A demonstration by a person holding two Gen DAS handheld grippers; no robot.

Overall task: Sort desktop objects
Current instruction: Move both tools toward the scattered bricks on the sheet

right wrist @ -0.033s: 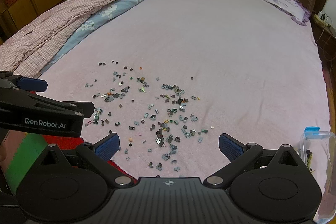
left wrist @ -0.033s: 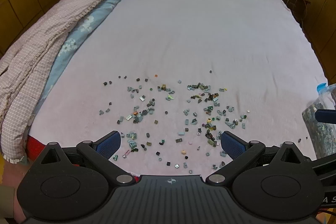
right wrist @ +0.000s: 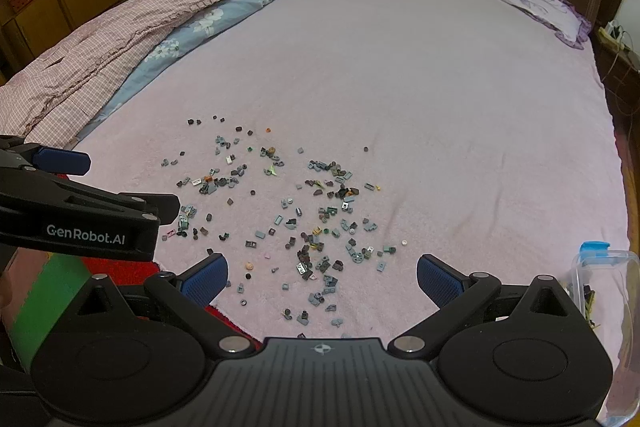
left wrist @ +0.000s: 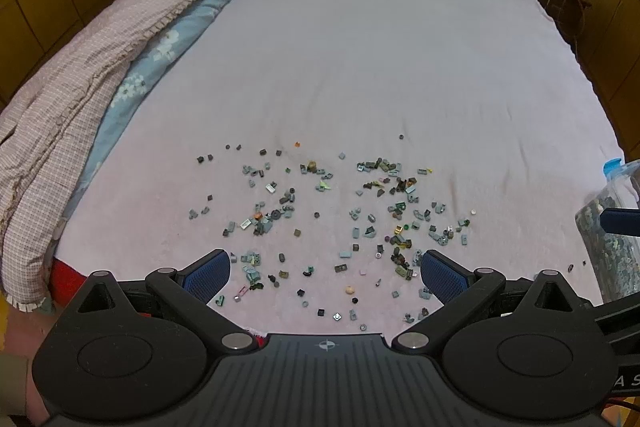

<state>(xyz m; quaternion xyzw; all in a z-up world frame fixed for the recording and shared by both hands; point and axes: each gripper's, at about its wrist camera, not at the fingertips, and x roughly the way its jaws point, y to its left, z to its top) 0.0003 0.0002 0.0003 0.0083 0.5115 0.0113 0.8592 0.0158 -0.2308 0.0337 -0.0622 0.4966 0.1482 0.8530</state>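
Small bricks, mostly grey, dark and green, lie scattered loose on the pink bed sheet near the bed's near edge, in a patch stretched left to right with no single long axis. A clear container with a blue clip stands at the right edge of the bed, well apart from most of the scatter, and already holds some pieces.

Left tool hangs over the near side of the scatter, fingers apart, nothing between them. Right tool likewise, fingers apart and empty, pieces straight ahead and below. The right tool is nearer the container and the scatter's right half; the left tool is nearer the left half. Judgement: the scene fits sorting at any partial stage.
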